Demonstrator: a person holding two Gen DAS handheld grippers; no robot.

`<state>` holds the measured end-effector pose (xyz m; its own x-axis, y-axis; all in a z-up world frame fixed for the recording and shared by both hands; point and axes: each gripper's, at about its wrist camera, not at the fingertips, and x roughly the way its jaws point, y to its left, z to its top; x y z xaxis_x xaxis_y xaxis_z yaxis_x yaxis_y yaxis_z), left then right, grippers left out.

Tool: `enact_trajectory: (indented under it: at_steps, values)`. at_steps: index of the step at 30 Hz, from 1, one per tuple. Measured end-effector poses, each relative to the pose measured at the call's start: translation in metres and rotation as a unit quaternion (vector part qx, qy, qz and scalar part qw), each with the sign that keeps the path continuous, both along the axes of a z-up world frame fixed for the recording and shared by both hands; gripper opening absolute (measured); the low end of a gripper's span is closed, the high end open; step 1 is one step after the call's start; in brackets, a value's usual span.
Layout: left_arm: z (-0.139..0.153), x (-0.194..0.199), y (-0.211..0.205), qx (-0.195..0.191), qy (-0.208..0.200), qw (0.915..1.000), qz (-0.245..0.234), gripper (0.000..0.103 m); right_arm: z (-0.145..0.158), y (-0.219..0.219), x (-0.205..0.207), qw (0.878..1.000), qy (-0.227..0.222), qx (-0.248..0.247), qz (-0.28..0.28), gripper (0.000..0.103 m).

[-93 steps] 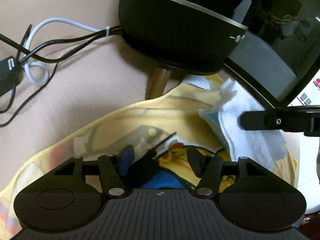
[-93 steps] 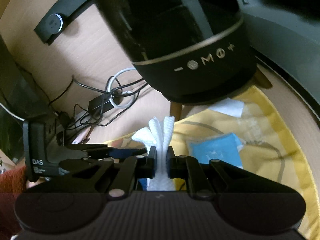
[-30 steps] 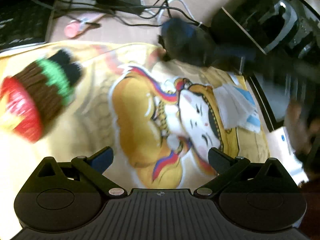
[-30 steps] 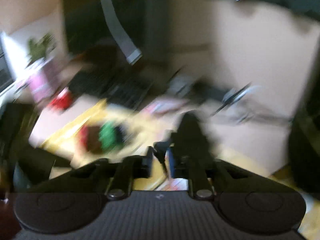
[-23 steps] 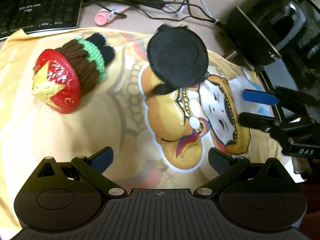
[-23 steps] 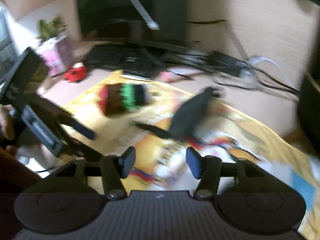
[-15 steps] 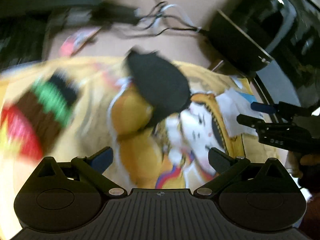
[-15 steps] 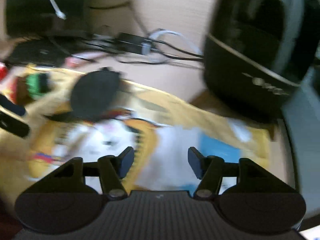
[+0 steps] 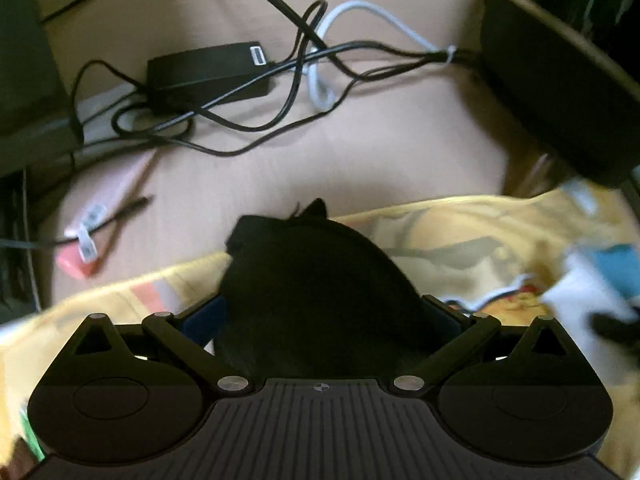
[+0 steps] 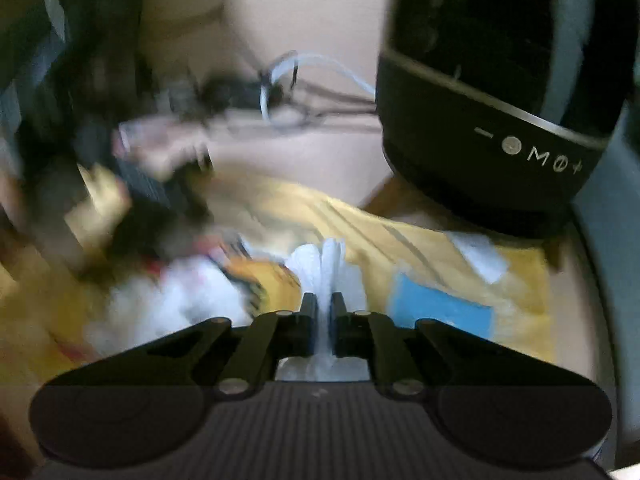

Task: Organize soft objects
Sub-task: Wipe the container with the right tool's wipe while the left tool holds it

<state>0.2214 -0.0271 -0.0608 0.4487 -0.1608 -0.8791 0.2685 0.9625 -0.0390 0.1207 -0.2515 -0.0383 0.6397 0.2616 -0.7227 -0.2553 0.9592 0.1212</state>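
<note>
Your left tool (image 9: 320, 316) stands wide around the black pad (image 9: 316, 292), at the cloth's (image 9: 460, 232) far edge. Your right tool (image 10: 323, 312) pinches the white tissue (image 10: 326, 260). Bare worktop (image 9: 360, 152) lies at 12 o'clock, cables (image 9: 248, 92) beyond, speaker (image 10: 500, 120) at 2 o'clock.

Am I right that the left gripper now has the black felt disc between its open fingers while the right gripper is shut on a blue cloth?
Not quite: the right gripper is shut on a white tissue, not a blue cloth, as the right wrist view shows. The blue piece lies loose on the yellow cloth beside it. The rest stands: the black felt disc sits between the left gripper's open fingers.
</note>
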Motion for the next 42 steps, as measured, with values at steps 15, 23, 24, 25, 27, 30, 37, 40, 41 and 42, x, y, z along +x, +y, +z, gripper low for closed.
enact_trajectory:
  at_steps: [15, 23, 24, 25, 27, 30, 37, 40, 41, 42]
  values:
    - [0.022, -0.067, 0.064, -0.090, 0.018, 0.9956, 0.019, 0.103, 0.006, 0.093, 0.087, 0.996, -0.004, 0.024, 0.086, 0.037]
    - [0.013, -0.075, 0.074, -0.118, 0.034, 0.9919, 0.031, 0.103, -0.020, 0.081, 0.092, 0.982, 0.101, 0.146, 0.066, 0.014]
    - [0.014, -0.078, 0.076, -0.113, 0.034, 0.9926, 0.027, 0.103, -0.019, 0.079, 0.089, 0.980, 0.105, 0.155, 0.064, 0.012]
    - [0.015, -0.081, 0.078, -0.111, 0.035, 0.9929, 0.022, 0.103, -0.018, 0.077, 0.084, 0.978, 0.109, 0.165, 0.064, 0.012]
    - [0.017, -0.090, 0.082, -0.109, 0.037, 0.9932, 0.013, 0.103, -0.010, 0.072, 0.073, 0.974, 0.117, 0.183, 0.070, 0.011]
    - [0.018, -0.106, 0.091, -0.120, 0.045, 0.9917, 0.008, 0.103, -0.004, 0.065, 0.043, 0.968, 0.134, 0.195, 0.085, 0.011]
    - [0.014, -0.145, 0.095, -0.117, 0.052, 0.9917, 0.004, 0.103, -0.011, 0.074, -0.006, 0.990, 0.078, 0.055, 0.099, 0.046]
    - [0.013, -0.157, 0.084, -0.163, 0.069, 0.9835, -0.037, 0.103, -0.007, 0.073, -0.003, 0.991, 0.059, 0.078, 0.097, 0.044]
    - [0.012, -0.159, 0.078, -0.167, 0.071, 0.9821, -0.050, 0.103, -0.005, 0.073, -0.001, 0.991, 0.051, 0.086, 0.094, 0.041]
    - [0.012, -0.160, 0.071, -0.167, 0.073, 0.9814, -0.062, 0.103, -0.002, 0.076, 0.000, 0.992, 0.032, 0.085, 0.091, 0.028]
